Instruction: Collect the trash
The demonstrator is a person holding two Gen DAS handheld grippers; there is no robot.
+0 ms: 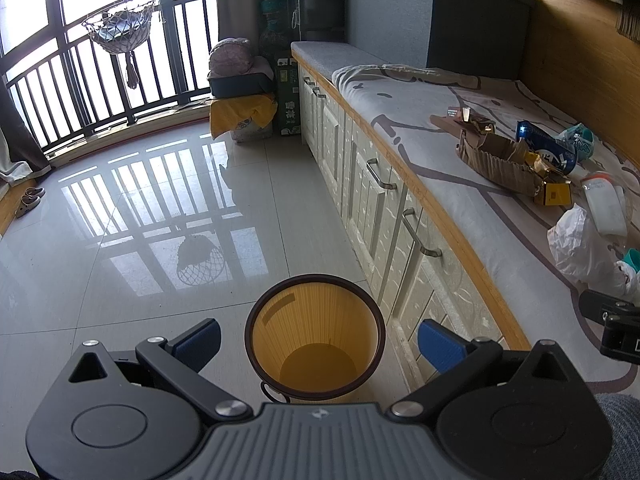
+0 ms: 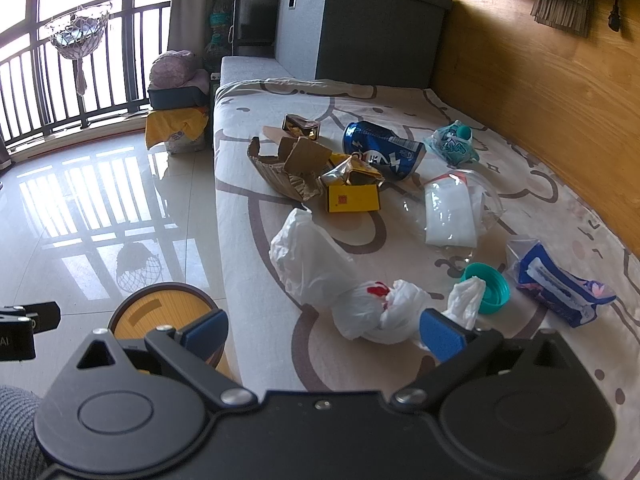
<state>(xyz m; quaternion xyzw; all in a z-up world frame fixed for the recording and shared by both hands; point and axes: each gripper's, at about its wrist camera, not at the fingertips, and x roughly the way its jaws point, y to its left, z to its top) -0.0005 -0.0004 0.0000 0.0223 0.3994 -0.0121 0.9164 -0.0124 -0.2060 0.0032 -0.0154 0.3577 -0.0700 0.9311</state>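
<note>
A yellow trash bin (image 1: 316,340) with a dark rim stands on the tiled floor beside the bench; its inside looks bare. My left gripper (image 1: 320,344) hovers open just above it, holding nothing. The bin (image 2: 160,312) also shows at lower left in the right wrist view. Trash lies on the patterned bench cover (image 2: 256,264): a white plastic bag (image 2: 320,264), a blue can (image 2: 380,150), torn cardboard (image 2: 288,168), a yellow box (image 2: 352,198), a teal cap (image 2: 490,286) and a blue tissue pack (image 2: 560,284). My right gripper (image 2: 324,334) is open near the white bag.
White cabinet doors with metal handles (image 1: 380,176) run under the bench. A grey storage box (image 2: 352,24) stands at the bench's far end. A wooden wall (image 2: 540,92) borders the right. A balcony railing (image 1: 100,80) with a hanging net basket closes the far side of the glossy floor.
</note>
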